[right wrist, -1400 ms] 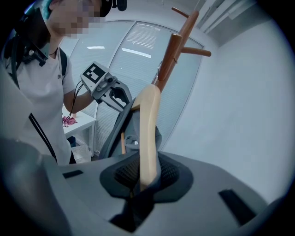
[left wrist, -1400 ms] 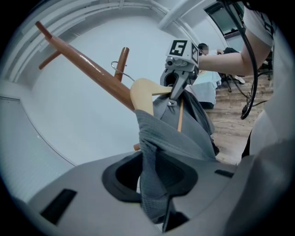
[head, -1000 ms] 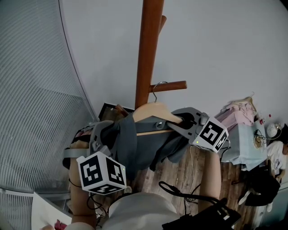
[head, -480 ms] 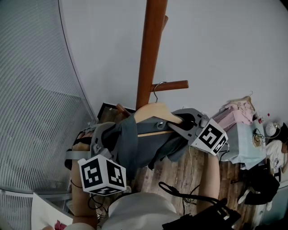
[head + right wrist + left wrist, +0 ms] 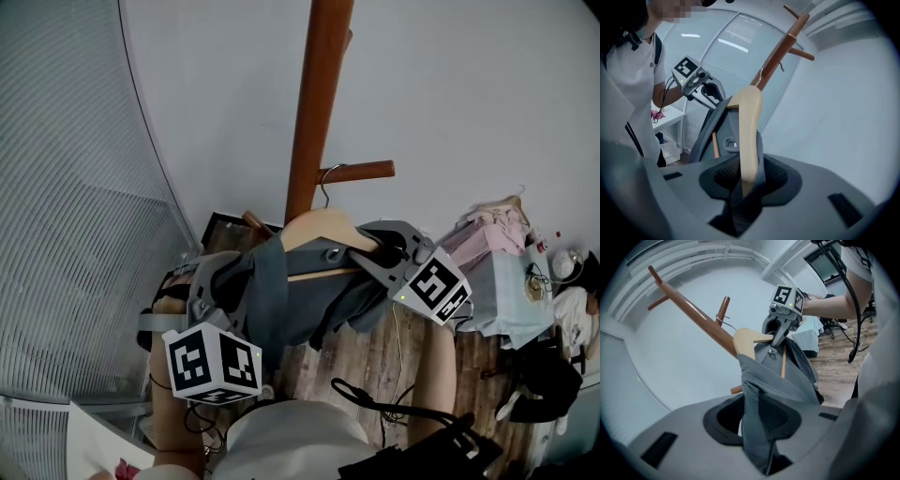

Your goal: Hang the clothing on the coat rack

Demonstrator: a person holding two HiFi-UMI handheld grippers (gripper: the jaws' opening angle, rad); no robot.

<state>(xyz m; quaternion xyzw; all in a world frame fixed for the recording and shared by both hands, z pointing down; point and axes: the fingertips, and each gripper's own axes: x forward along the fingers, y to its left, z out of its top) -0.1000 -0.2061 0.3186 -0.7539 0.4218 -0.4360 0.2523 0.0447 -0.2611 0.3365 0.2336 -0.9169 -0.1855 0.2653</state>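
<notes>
Since a second ago, the right gripper (image 5: 750, 180) has tipped a little lower and its fingers have just been opening. The hanger hasn't shifted against the rack.

- **Right:** the fingers stand apart. The end of the pale wooden hanger (image 5: 323, 228), wrapped in cloth, is between them with a gap on both sides, so no clamp.
- **Left:** the left gripper (image 5: 759, 420) has its fingers about half closed, pinching a fold of the grey fabric garment (image 5: 309, 300).
- **Garment:** draped over the hanger and stretched between both grippers, just near of the brown wooden coat rack (image 5: 319, 103).
- **Hook:** the hanger's metal hook (image 5: 325, 183) is looped over the rack's right-hand side peg (image 5: 366, 171), close to the pole.
</notes>
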